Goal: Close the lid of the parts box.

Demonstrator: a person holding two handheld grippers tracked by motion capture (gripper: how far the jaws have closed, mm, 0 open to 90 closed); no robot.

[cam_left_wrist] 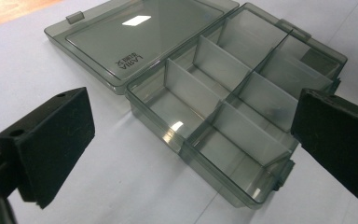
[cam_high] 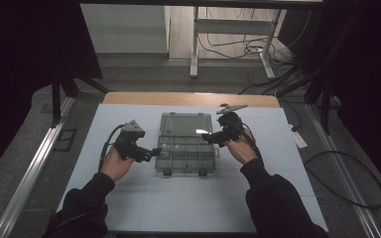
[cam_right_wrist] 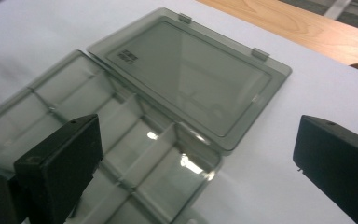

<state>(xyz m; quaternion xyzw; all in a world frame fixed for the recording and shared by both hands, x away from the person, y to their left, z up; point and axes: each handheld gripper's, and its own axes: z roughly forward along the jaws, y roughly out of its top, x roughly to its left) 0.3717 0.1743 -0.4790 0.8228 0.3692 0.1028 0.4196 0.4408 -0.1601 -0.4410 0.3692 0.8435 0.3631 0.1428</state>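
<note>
Organizer box (cam_high: 186, 144) open — claws flank it.

High view overhead; 2 close views share box (cam_left_wrist: 223, 107).

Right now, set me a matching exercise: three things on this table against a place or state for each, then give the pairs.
1. clear grey plastic organiser box
2. box's hinged lid
3. left gripper
4. right gripper

a. lies flat, far side
b. open, empty compartments
c. jaws apart above the box's right part
d. jaws apart at the box's left edge

Pairs: 1-b, 2-a, 3-d, 4-c.
</note>
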